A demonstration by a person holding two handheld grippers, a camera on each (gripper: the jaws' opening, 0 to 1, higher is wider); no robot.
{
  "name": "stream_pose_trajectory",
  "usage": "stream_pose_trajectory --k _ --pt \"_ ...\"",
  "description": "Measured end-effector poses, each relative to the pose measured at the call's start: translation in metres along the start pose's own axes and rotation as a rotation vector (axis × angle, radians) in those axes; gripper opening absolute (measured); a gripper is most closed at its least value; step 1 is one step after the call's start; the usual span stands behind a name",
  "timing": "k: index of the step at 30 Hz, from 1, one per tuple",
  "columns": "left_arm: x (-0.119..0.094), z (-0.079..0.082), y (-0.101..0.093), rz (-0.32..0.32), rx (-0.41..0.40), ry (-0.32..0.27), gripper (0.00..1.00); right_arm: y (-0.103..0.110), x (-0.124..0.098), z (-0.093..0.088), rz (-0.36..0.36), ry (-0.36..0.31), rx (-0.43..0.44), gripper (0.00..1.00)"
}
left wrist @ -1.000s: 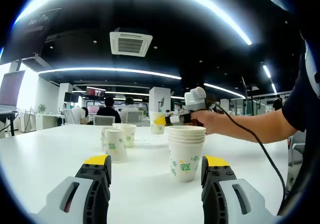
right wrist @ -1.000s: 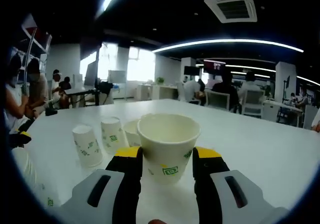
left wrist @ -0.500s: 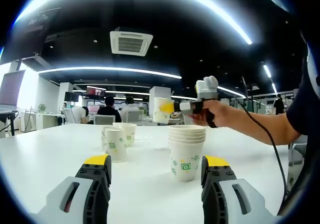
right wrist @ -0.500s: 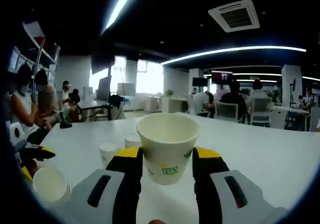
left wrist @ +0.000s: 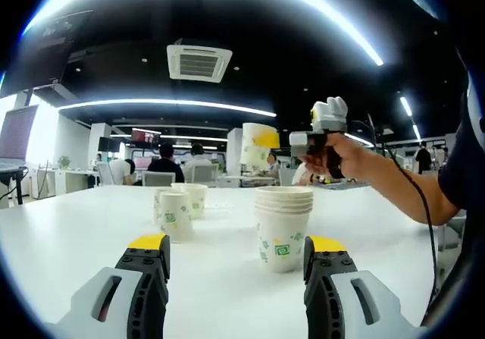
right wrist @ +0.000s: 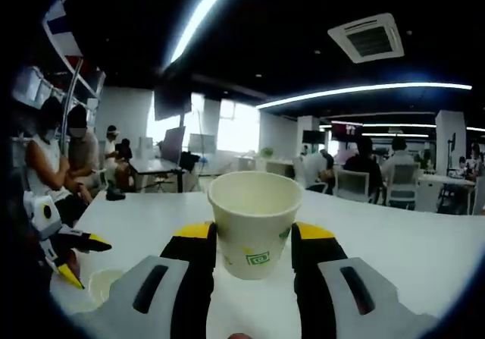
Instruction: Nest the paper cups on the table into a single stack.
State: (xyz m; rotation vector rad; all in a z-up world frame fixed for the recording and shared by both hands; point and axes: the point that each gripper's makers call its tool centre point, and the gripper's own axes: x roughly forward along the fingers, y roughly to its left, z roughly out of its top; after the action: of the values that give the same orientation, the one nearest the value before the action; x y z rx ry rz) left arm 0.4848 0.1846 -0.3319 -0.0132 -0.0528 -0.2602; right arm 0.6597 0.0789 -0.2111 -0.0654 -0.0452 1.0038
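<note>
A stack of nested white paper cups (left wrist: 283,229) with green prints stands on the white table (left wrist: 68,240), just beyond my open left gripper (left wrist: 235,259). Two loose cups (left wrist: 175,218) stand further back on the left. My right gripper (right wrist: 254,242) is shut on a single paper cup (right wrist: 255,231), held upright. In the left gripper view that held cup (left wrist: 258,146) hangs in the air above the stack, a hand (left wrist: 337,155) carrying the right gripper (left wrist: 267,137) in from the right. The stack's open top (right wrist: 104,284) appears low at the left in the right gripper view.
The table top (right wrist: 394,240) stretches wide around the cups. The left gripper (right wrist: 72,242) pokes in at the left of the right gripper view. People sit at desks (left wrist: 165,174) behind the table, and a cable (left wrist: 447,248) hangs from the right gripper.
My right gripper has lifted the cup up and over toward the stack; the loose cups have dropped out of the right gripper view. The left gripper has stayed put.
</note>
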Motion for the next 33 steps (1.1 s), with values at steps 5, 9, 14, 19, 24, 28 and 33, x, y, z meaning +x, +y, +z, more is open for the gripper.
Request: stream_pose_trajectory --k 5,9,14,19,24,28,33 --pt "0.001 -0.002 0.001 0.005 0.001 0.011 0.76 0.012 -0.006 0.023 0.045 -0.045 -0.006 0.41" --pt "0.001 -0.002 0.002 0.010 -0.002 0.015 0.75 0.020 -0.010 0.036 0.079 -0.064 -0.020 0.41" --pt "0.001 -0.003 0.003 0.017 -0.006 0.018 0.75 0.026 -0.015 0.050 0.112 -0.081 -0.041 0.41" --pt "0.000 -0.002 0.003 0.021 -0.006 0.016 0.74 0.027 -0.024 0.059 0.128 -0.095 -0.060 0.41" --pt "0.000 -0.002 0.002 0.011 -0.020 0.017 0.73 0.024 -0.034 0.065 0.132 -0.101 -0.071 0.41" --pt "-0.001 0.002 0.006 0.015 -0.054 0.001 0.73 0.024 -0.040 0.066 0.139 -0.098 -0.085 0.41" --pt "-0.002 0.004 0.009 0.014 -0.086 -0.007 0.73 0.025 -0.042 0.069 0.141 -0.102 -0.092 0.41"
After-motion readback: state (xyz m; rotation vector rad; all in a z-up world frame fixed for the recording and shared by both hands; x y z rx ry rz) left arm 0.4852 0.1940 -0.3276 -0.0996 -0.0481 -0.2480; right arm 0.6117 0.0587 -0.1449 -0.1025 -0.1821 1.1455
